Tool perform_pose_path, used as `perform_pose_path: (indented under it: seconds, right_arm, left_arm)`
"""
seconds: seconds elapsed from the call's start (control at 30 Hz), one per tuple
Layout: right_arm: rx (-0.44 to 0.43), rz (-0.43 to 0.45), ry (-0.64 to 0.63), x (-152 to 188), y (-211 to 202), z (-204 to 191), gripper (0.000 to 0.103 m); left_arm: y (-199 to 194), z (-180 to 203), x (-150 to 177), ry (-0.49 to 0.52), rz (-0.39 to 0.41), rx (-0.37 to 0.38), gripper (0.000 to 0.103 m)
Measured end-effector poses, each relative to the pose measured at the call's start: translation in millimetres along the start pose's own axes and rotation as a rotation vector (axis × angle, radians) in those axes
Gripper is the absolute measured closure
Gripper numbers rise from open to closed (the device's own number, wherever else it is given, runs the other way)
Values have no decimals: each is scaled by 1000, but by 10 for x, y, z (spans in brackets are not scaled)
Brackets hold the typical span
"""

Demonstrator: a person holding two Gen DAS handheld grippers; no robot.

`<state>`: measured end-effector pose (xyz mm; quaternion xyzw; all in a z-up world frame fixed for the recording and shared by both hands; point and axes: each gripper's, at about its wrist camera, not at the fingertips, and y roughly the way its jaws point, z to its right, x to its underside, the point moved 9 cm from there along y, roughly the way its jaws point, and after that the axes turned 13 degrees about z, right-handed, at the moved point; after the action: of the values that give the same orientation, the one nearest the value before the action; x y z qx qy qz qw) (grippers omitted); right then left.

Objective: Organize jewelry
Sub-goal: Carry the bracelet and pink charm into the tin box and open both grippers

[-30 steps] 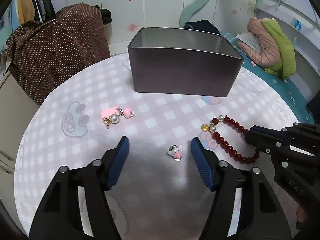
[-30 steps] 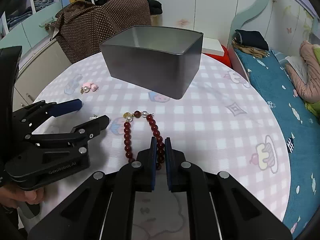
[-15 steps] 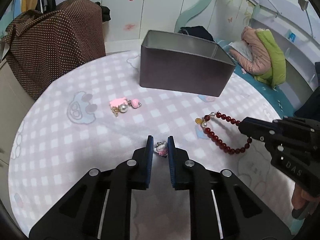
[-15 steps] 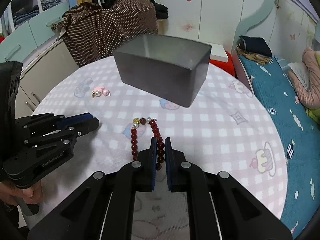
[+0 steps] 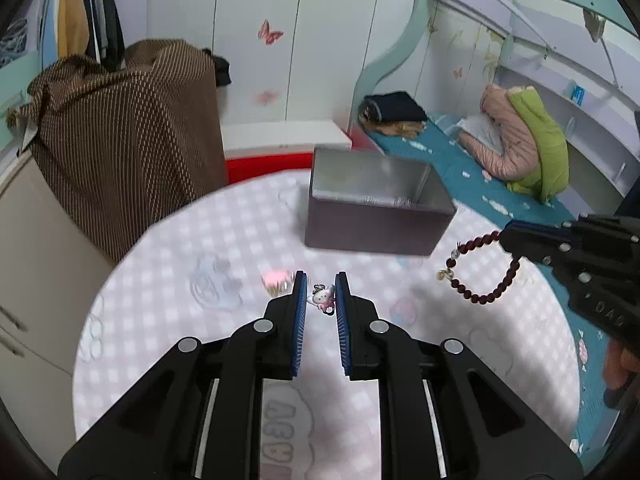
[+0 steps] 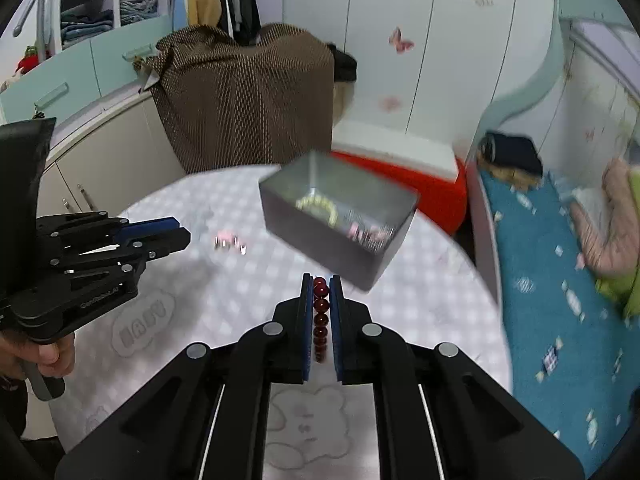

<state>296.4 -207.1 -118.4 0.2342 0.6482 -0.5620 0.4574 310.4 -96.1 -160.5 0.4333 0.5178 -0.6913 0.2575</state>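
Both grippers lifted short of the tin (image 5: 376, 216): left gripper (image 5: 320, 300) pinching charm (image 5: 322, 298), right gripper (image 6: 321, 300) clamping bracelet (image 5: 480, 270), whose dangling loop could snag the rim.

Changes, placed against the grey tin (image 5: 376, 216):
- Small pink-and-white charm (image 5: 322, 298): formerly lying on the table (image 5: 168, 280), now lifted, clamped between the left gripper (image 5: 320, 300) fingers, nearer the tin.
- Red bead bracelet (image 5: 484, 272): formerly flat on the table, now hanging in a loop from the closed right gripper (image 6: 321, 300), raised just beside the tin's right corner.
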Motion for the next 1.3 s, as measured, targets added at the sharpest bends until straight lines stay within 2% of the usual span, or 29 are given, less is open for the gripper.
perform_pose_path:
  seconds: [0.23,0.47,0.77,1.1,1.13,1.17,1.2,1.23,1.3]
  right_arm:
    - [27,110,-45,-608,-110,125,96]
    - [35,146,-65,-963,45,229,96]
    - [27,117,-16,-1031,313,397,96]
    - [19,62,20,-914,529,484,96]
    - [19,58,25,-910,550,497,96]
    - [16,52,34,-897,573,511,96]
    - [12,47,44,-886,594,527,96]
    - [11,46,54,-876,609,544,96]
    - [5,40,74,-854,637,566,96]
  left_arm:
    - [6,24,-512,26,74,21,88]
    - [155,142,-1061,24,121,67,88]
    - [633,253,-1376,-25,67,136,88]
    - [1102,325,-1283,-21,-22,147,88]
    - [1130,318,-1279,-21,-26,142,83]
    - [1153,299,-1275,-26,-25,134,70]
    - [1165,263,-1275,-31,-20,118,61]
    - [1165,228,-1276,-34,-12,103,45]
    - [1156,172,-1278,-26,2,73,38]
